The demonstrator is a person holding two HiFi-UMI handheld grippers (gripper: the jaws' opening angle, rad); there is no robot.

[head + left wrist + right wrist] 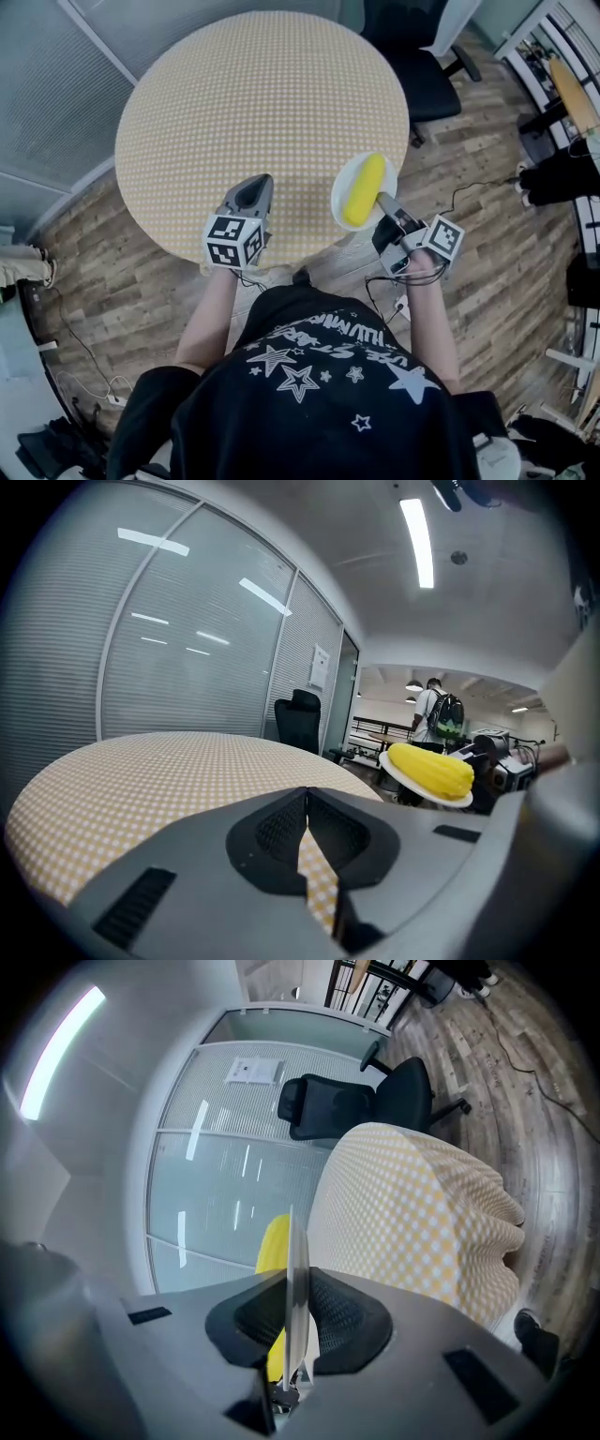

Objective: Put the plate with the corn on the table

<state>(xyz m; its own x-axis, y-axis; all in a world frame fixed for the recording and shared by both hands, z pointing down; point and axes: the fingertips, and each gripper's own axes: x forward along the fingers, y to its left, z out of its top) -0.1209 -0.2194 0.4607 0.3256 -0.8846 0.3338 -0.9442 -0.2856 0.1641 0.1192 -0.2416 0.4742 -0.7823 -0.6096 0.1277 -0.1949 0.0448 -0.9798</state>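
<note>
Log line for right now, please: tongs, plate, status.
left tongs: shut, empty, over table | right tongs: shut on plate rim | corn: on plate, held at table edge | status: not yet set down

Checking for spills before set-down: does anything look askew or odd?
Nothing stands out. The corn lies whole on the plate, which the right gripper grips by its rim at the table's edge.

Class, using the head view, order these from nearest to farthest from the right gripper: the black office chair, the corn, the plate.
1. the plate: rim clamped in the right gripper's jaws.
2. the corn: lying on the plate, just past the jaws.
3. the black office chair: on the floor beyond the table's far right edge.
</note>
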